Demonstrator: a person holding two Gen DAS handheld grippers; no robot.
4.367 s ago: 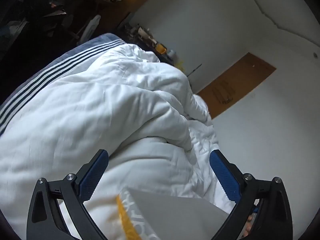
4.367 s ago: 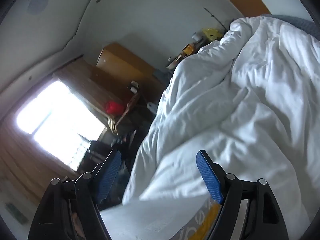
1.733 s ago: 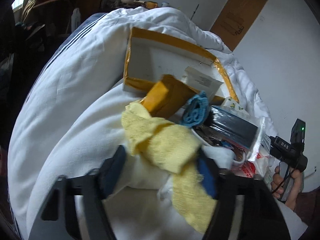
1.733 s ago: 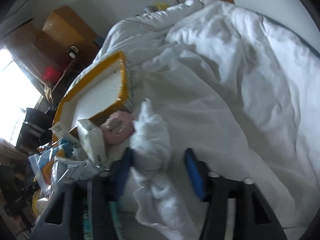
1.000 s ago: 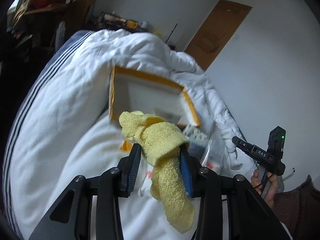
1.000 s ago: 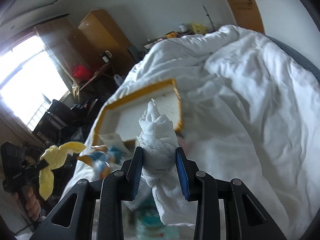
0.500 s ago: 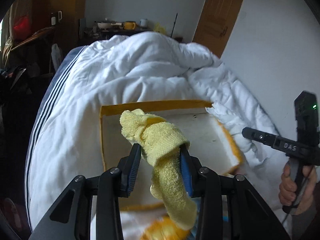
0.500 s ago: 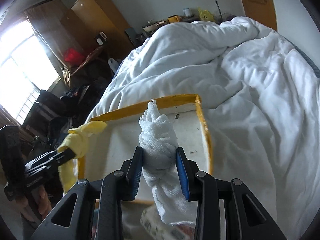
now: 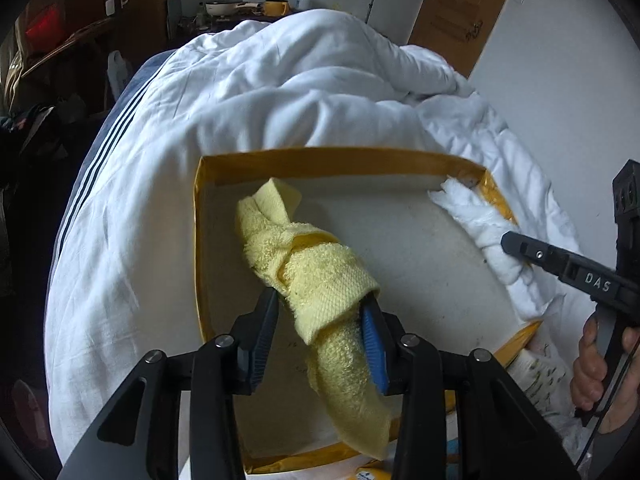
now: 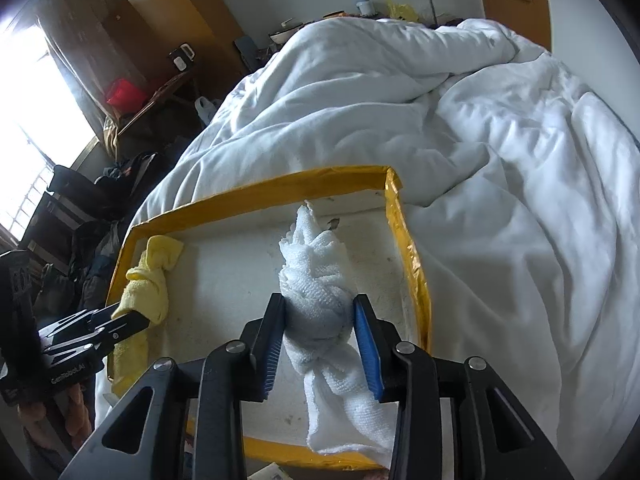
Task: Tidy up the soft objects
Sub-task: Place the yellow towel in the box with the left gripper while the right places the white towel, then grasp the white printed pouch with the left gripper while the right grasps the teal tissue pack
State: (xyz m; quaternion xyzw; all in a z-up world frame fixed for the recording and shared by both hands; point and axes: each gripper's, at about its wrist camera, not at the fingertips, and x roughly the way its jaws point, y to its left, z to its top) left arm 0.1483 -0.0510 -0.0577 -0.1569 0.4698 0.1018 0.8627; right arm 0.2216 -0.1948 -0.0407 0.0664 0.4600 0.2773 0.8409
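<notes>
A knotted yellow towel (image 9: 312, 272) sits between the blue pads of my left gripper (image 9: 320, 300), over the left half of a shallow white box with a yellow taped rim (image 9: 340, 160). Its jaws are opening, and both pads still touch the cloth. A knotted white towel (image 10: 316, 280) is in my right gripper (image 10: 318, 300), over the box's right half (image 10: 412, 264). Those jaws are opening too, with the pads still against the towel. Both towels' front ends reach the box floor near its far wall. Each view shows the other gripper's towel: the yellow towel (image 10: 148, 280) and the white towel (image 9: 480, 224).
The box lies on a rumpled white duvet (image 9: 280, 92) over a blue striped sheet (image 9: 104, 152). Packets (image 9: 536, 376) lie against the box's near edge. A person's hand (image 9: 600, 376) holds the right gripper's handle. Dark furniture and clutter (image 10: 80, 200) stand left of the bed, and a door (image 9: 460, 12) is at the far wall.
Both grippers have carried their towels forward and down into the box. The towels now touch the box floor, and the jaws stand slightly wider than half a second ago.
</notes>
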